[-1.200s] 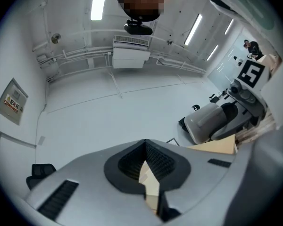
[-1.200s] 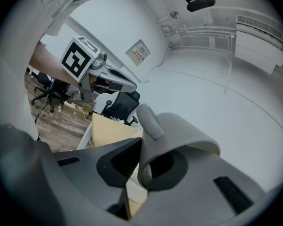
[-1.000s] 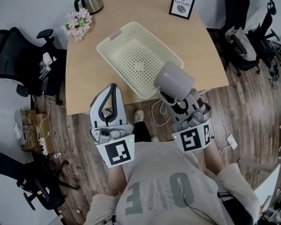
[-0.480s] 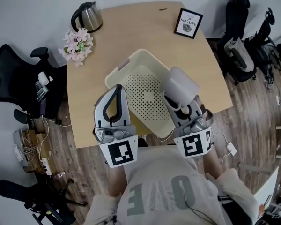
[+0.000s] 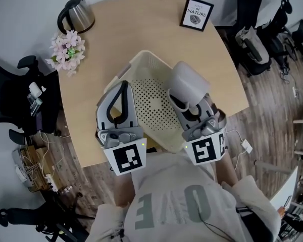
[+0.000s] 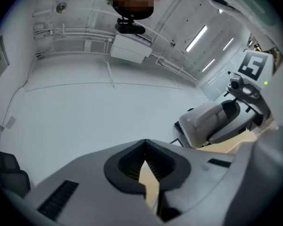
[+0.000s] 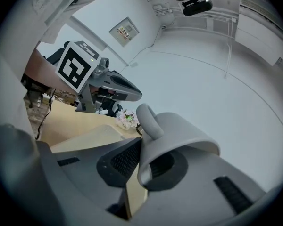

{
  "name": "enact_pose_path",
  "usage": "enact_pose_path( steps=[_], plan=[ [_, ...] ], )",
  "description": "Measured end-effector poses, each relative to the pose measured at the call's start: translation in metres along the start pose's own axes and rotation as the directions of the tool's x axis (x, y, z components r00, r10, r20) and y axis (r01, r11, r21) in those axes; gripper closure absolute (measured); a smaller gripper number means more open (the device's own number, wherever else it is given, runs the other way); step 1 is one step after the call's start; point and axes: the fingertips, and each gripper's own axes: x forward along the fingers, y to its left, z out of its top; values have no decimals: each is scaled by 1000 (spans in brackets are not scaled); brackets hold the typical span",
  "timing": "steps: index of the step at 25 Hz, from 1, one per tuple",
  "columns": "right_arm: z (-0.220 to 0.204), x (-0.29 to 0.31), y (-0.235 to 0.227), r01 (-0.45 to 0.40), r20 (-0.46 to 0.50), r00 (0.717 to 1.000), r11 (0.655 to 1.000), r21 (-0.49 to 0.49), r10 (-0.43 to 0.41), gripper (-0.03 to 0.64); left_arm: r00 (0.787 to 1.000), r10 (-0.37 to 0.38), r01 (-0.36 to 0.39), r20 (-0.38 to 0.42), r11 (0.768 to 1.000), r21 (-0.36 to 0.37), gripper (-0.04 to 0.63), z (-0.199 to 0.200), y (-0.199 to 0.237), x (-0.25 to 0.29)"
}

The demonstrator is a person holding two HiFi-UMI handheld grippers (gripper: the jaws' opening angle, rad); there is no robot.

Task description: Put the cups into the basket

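A light wooden desk (image 5: 106, 29) is carrying a cream perforated plastic basket (image 5: 149, 102), which is lying beneath both grippers. The right gripper (image 5: 186, 105) is clamping the wall of a grey handled cup (image 5: 188, 83) between nearly closed jaws, holding it above the basket's edge. To its left, the left gripper (image 5: 123, 86) is hovering with jaws pressed together, gripping nothing.

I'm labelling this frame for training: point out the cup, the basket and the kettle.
cup (image 5: 188, 83), head view, on its grey side wall.
basket (image 5: 151, 60), head view, on its far rim.
kettle (image 5: 81, 17), head view, on its metal body.
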Motion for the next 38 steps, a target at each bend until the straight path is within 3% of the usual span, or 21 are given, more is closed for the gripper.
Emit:
enact_pose_path(
  steps=[5,10,14,18,21,23,28,32,35,38],
  plan=[
    [-4,13,1,-143,16,990,989,34,143,588,999,36,-36,-21,999,3,588,4,2,9],
    [-11,30,9,-253,-35,967,966,-50,252,589,996,82,-83,-38,996,-19,588,-5,5,7],
    [-27,42,26,-386,-139,919,913,-132,368,589,991,112,-115,-80,992,-43,588,-25,7,-1],
    [-58,48,59,-590,-272,796,792,-157,540,588,980,155,-163,-124,985,-60,588,-39,8,-16],
    [-75,49,86,-697,-390,698,694,-181,600,588,971,181,-194,-154,978,-73,588,-49,16,-32],
    [-84,47,100,-769,-461,621,607,-200,634,588,962,212,-228,-171,970,-80,588,-55,18,-42],
    [-117,46,124,-893,-651,422,414,-178,631,588,955,250,-259,-158,965,-35,588,-59,17,-56],
    [-141,49,137,-950,-776,266,291,-111,572,588,951,269,-284,-154,955,-88,588,-61,22,-65],
    [-156,53,149,-971,-819,190,228,-74,541,588,947,273,-290,-169,953,-84,588,-67,20,-70],
    [-167,51,157,-980,-859,167,175,-92,484,588,949,264,-284,-173,953,-104,588,-71,18,-73]
  ],
)
